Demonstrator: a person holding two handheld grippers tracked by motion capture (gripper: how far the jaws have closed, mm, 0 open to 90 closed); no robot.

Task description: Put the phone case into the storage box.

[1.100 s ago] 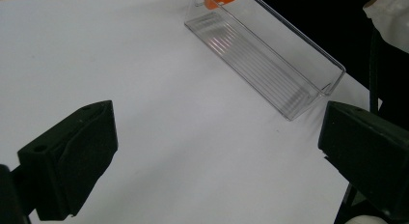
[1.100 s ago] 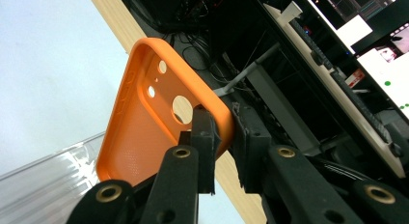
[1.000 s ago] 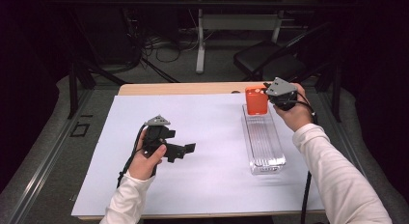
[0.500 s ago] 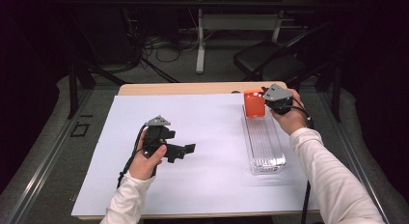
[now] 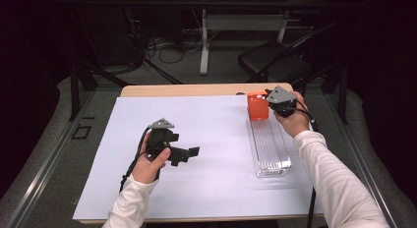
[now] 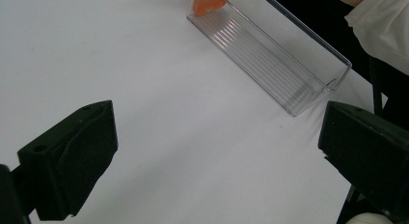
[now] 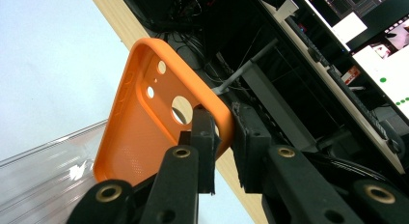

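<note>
An orange phone case stands upright at the far end of a long clear plastic tray on the right of the table. My right gripper is shut on the case's right rim. In the right gripper view the jaws pinch the rim of the case beside its camera cut-outs, above the tray. My left gripper rests open at mid-left, pointing right, with nothing between its jaws. The left gripper view looks across bare white sheet to the tray and the case's lower corner.
A white sheet covers the table; a strip of wooden tabletop shows at the back. Behind the table stand a black chair, a desk leg and cables on the floor. A white sleeve lies beyond the tray.
My right hand has come down a little with the orange case, bringing it lower at the tray's far end. The left hand and its gripper have stayed put.
</note>
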